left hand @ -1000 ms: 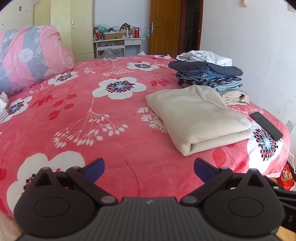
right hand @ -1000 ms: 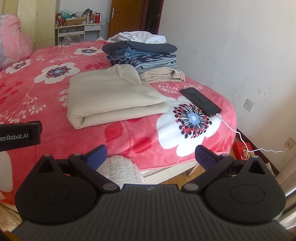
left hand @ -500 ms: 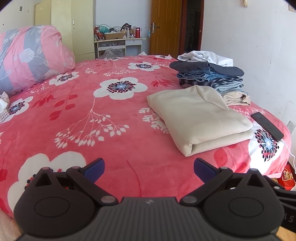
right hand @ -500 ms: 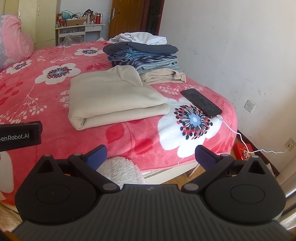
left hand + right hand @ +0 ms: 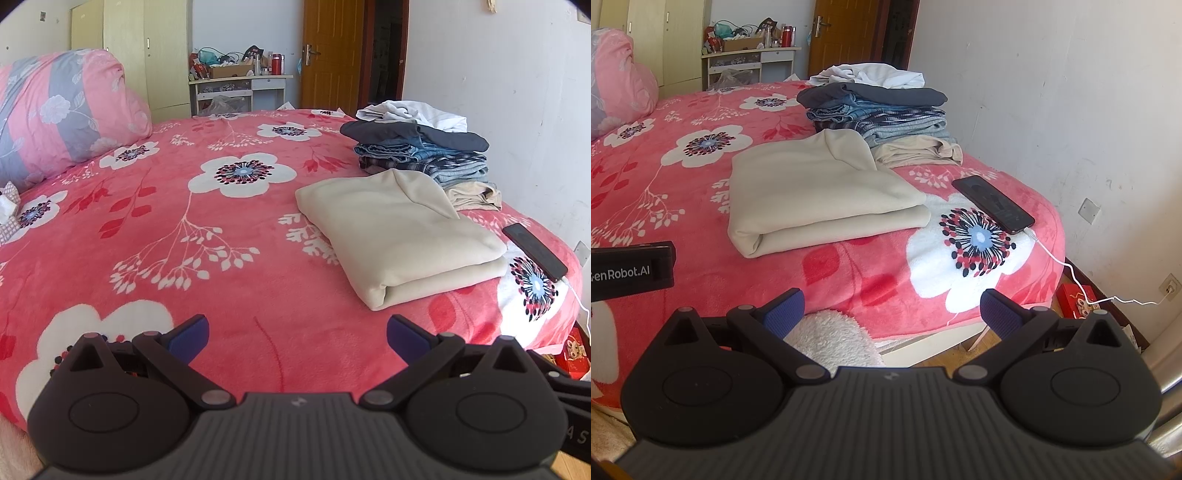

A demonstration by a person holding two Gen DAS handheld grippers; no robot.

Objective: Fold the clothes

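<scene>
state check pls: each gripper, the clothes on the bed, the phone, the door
left gripper: open, empty, above the blanket.
right gripper: open, empty, off the bed's near edge.
cream garment: folded, flat on the bed.
clothes stack: folded and piled, a crumpled white piece on top.
phone: screen dark, lying flat, white cable plugged in.
door: open.
</scene>
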